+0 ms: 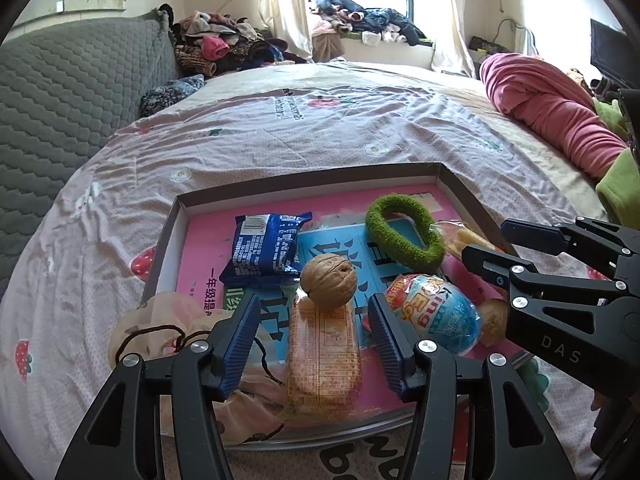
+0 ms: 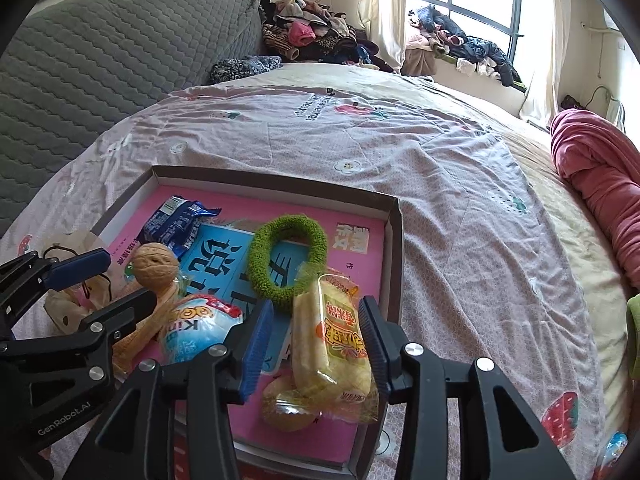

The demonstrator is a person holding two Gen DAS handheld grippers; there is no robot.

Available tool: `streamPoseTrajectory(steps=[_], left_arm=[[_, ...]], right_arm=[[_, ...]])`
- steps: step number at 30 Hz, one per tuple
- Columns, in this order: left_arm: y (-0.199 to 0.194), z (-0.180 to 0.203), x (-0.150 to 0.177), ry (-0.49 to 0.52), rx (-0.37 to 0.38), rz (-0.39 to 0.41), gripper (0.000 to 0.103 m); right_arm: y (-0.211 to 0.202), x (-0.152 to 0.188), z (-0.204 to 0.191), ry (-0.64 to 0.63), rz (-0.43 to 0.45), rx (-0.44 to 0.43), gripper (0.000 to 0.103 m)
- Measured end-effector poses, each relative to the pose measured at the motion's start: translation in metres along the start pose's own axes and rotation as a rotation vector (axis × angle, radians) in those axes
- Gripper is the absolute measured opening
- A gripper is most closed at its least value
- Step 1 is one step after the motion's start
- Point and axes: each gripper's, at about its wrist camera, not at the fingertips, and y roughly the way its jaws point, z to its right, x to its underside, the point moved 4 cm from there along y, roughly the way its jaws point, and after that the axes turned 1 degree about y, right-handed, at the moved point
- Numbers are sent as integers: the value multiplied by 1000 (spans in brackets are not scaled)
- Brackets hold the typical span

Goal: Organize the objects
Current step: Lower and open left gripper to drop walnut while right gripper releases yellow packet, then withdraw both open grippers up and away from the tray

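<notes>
On a bed point(image 1: 320, 140) with a pink strawberry-print sheet, beside a grey quilted headboard point(image 1: 68, 92) and below a window sill piled with clothes point(image 1: 360, 20), sits a shallow cardboard box point(image 1: 304, 178) lined with a pink book. Inside lie a blue snack packet point(image 1: 266, 250), a green hair tie point(image 1: 404, 232), a walnut point(image 1: 328, 286), a blue egg-shaped toy point(image 1: 436, 316) and two wrapped cakes. A beige drawstring pouch point(image 1: 168, 320) lies at the box's near left corner.

Left tool point(image 1: 314, 344) hangs over the orange wrapped cake point(image 1: 324, 360), which lies between its fingers with clear gaps on both sides; the walnut rests just beyond the tips. Its jaws stand half open, gripping nothing.

Right tool point(image 2: 318, 344) straddles the yellow wrapped cake point(image 2: 334, 344); the right finger looks to touch the wrapper, the left stands off it. No firm grip shows.
</notes>
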Motion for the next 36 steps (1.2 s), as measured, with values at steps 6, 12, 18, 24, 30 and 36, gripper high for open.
streamPoseTrajectory(steps=[6,12,18,24,30,36], left_arm=[[-7,0,-3,-3,-14,5,70],[-19,-2,-6,-1,-29,21,75],[-32,-4,-9,-4,-36,30,77],[-46,-9,-11,-16,-53,36,81],[-62,-16,-14,-26,-68,45,82],[-77,-21,-17,-36,-82,54,84]], right_arm=[[-8,0,-1,2,3,-1,49],[-18,-1,0,12,6,0,57],[-30,-3,1,25,11,-3,64],[-48,-7,-1,35,30,-4,74],[-64,-11,-5,40,48,-8,83],[-82,-17,-8,45,67,-11,89]])
